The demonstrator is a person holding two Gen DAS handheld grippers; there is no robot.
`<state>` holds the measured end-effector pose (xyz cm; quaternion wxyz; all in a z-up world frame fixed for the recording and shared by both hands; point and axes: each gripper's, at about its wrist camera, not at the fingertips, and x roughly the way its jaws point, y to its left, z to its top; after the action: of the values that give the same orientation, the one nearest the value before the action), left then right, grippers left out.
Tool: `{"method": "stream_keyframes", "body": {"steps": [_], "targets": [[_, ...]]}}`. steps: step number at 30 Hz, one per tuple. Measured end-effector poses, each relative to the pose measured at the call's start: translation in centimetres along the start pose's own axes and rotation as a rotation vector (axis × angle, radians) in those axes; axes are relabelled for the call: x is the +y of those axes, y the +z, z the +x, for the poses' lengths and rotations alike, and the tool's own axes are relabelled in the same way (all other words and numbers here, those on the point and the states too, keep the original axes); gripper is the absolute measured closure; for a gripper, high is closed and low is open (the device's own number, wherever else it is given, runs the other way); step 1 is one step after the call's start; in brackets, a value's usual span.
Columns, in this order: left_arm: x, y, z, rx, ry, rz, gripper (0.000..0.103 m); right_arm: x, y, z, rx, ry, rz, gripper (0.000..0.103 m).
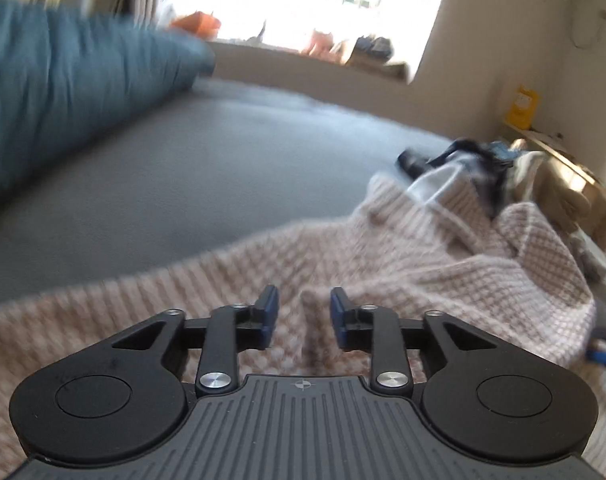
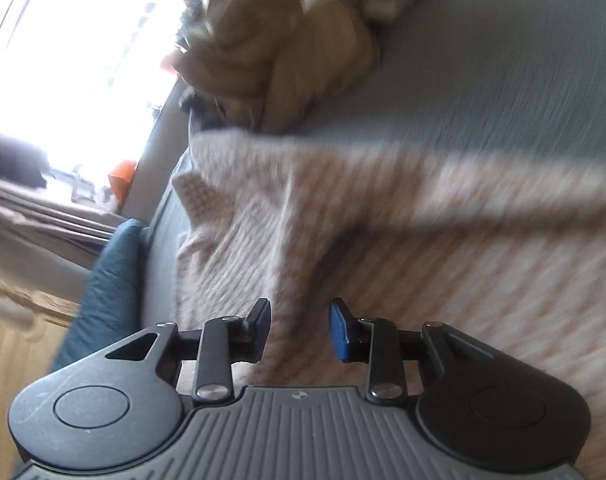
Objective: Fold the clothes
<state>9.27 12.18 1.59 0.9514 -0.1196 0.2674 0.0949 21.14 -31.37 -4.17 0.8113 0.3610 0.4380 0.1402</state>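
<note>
One knit (image 1: pixel 423 280), pink-beige waffle weave, lies spread and rumpled on a grey bed (image 1: pixel 183 168), filling the near and right part of both views; whether any fold is made yet cannot be told through the blur.

Left tool (image 1: pixel 304 312): jaws apart, a raised ridge of knit lying in the gap, pads not seen pressing it. Not gripping.

Right tool (image 2: pixel 299 328): jaws apart over the knit, a crease running up between them, nothing clamped.

Other cloth: tan bundle (image 2: pixel 287 64) at the far end of the bed, just beyond the knit's far edge; dark and pale garments (image 1: pixel 463 164) heaped at the knit's far right; blue bedding (image 1: pixel 63 80) on the far left, well apart.

Risks, as judged:
- Both tools released, so a half-made fold may slump or spring open; loose waffle weave holds a crease poorly.
- Closing on the ridge could pinch two layers together and drag the under layer, skewing the fold.
- Open weave may snag on a pad edge as a tool lifts away.
- Knit's right edge lies against the heaped garments; a pull there could carry them along.
- Heavy blur in both views makes the edge hard to find.
</note>
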Motion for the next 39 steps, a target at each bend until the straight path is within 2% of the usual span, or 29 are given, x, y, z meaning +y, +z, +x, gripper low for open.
{"method": "stream_keyframes", "body": {"steps": [1,3,5,6,9,12,15,17,19,21,22,28,33,36,38,39], "targets": [[-0.8,-0.2,-0.7,-0.014,-0.022,0.059,0.06,0.2,0.3,-0.8,-0.03,-0.048,-0.065,0.069],[-3.2,-1.0,-1.2,0.014,-0.098,0.208,0.051,0.8,0.9,-2.4,-0.089,-0.151,-0.209,0.069],[-6.1,-2.6,-1.2,0.051,-0.154,0.359,0.05,2.5,0.5,-2.3,-0.121,-0.302,-0.477,0.069],[-7.5,-3.5,-1.2,0.06,-0.168,0.428,0.049,3.3,-0.2,-1.9,-0.124,-0.362,-0.613,0.068],[-11.0,-6.2,-0.7,0.062,-0.159,0.599,0.047,4.6,-2.8,-0.5,-0.112,-0.456,-0.947,0.064],[-12.7,-7.4,-0.1,0.056,-0.134,0.654,0.047,5.4,-5.0,1.8,-0.127,-0.523,-1.187,0.063],[-13.5,-7.5,0.5,0.054,-0.133,0.651,0.046,5.6,-5.9,4.6,-0.123,-0.564,-1.319,0.064],[-13.5,-7.2,1.0,0.062,-0.127,0.638,0.046,5.4,-5.8,5.6,-0.15,-0.594,-1.365,0.067],[-13.4,-7.1,1.4,0.079,-0.12,0.623,0.046,5.2,-5.6,5.6,-0.196,-0.611,-1.378,0.087],[-13.2,-7.1,1.6,0.098,-0.113,0.604,0.047,5.0,-5.2,5.0,-0.251,-0.625,-1.365,0.089],[-13.0,-7.1,1.6,0.106,-0.115,0.59,0.046,4.9,-4.7,4.7,-0.267,-0.618,-1.319,0.089],[-12.8,-7.2,1.6,0.13,-0.146,0.557,0.047,3.4,-2.0,4.6,-0.289,-0.607,-1.108,0.09],[-13.5,-7.4,1.3,0.138,-0.172,0.558,0.047,0.5,0.8,5.2,-0.233,-0.549,-0.882,0.09],[-13.6,-7.2,1.0,0.145,-0.177,0.551,0.046,0.3,2.2,4.4,-0.205,-0.498,-0.771,0.088],[-13.1,-6.8,0.8,0.156,-0.182,0.52,0.046,0.0,2.7,3.4,-0.185,-0.471,-0.744,0.073],[-12.7,-6.4,0.6,0.161,-0.188,0.493,0.046,-0.3,3.0,2.7,-0.175,-0.46,-0.728,0.062]]}}
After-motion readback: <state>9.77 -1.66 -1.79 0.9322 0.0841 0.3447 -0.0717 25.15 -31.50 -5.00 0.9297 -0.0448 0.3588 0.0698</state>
